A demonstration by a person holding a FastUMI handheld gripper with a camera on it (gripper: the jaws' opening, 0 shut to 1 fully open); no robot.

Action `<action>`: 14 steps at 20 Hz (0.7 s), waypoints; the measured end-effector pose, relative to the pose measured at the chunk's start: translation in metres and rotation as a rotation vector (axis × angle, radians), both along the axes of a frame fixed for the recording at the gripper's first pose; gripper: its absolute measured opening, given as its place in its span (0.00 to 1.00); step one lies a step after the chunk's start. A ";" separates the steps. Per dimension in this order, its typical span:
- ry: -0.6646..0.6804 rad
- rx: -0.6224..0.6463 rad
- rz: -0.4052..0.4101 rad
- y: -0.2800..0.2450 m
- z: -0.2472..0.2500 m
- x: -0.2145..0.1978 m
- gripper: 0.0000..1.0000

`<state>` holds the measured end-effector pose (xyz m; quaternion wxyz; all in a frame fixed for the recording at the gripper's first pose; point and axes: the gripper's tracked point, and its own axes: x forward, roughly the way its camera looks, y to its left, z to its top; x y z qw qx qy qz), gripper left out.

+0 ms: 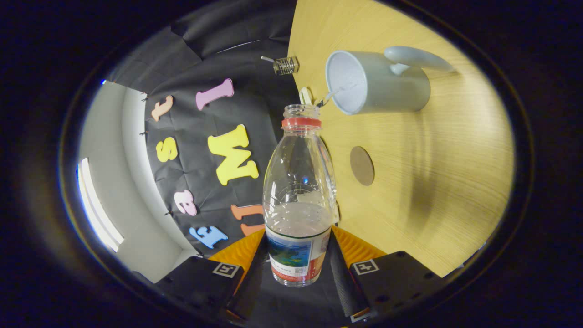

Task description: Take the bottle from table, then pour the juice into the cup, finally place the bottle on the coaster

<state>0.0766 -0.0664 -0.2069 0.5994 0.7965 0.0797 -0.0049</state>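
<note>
Between gripper [298, 262] fingers, uncapped bottle [299, 191]

gripper view | rides the hand-held gripper [298, 264] | rolled sideways, close over table [432, 173], facing booth wall [200, 182]

Clear glossy plastic bottle [299, 182] with paper label; matt grey, possibly ceramic, cup [378, 82]; smooth pale wood-grain table [455, 173]; matt brown round coaster [362, 165]

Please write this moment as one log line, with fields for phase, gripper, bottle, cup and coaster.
phase: pouring | gripper: jaws shut on bottle | bottle: uncapped, tipped toward cup, partly full | cup: grey, on wooden table | coaster: round, bare
</note>
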 end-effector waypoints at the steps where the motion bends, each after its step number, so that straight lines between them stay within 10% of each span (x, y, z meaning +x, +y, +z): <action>1: -0.004 0.006 -0.001 -0.001 0.001 0.000 0.75; 14: -0.034 0.094 -0.006 -0.007 0.035 0.011 0.75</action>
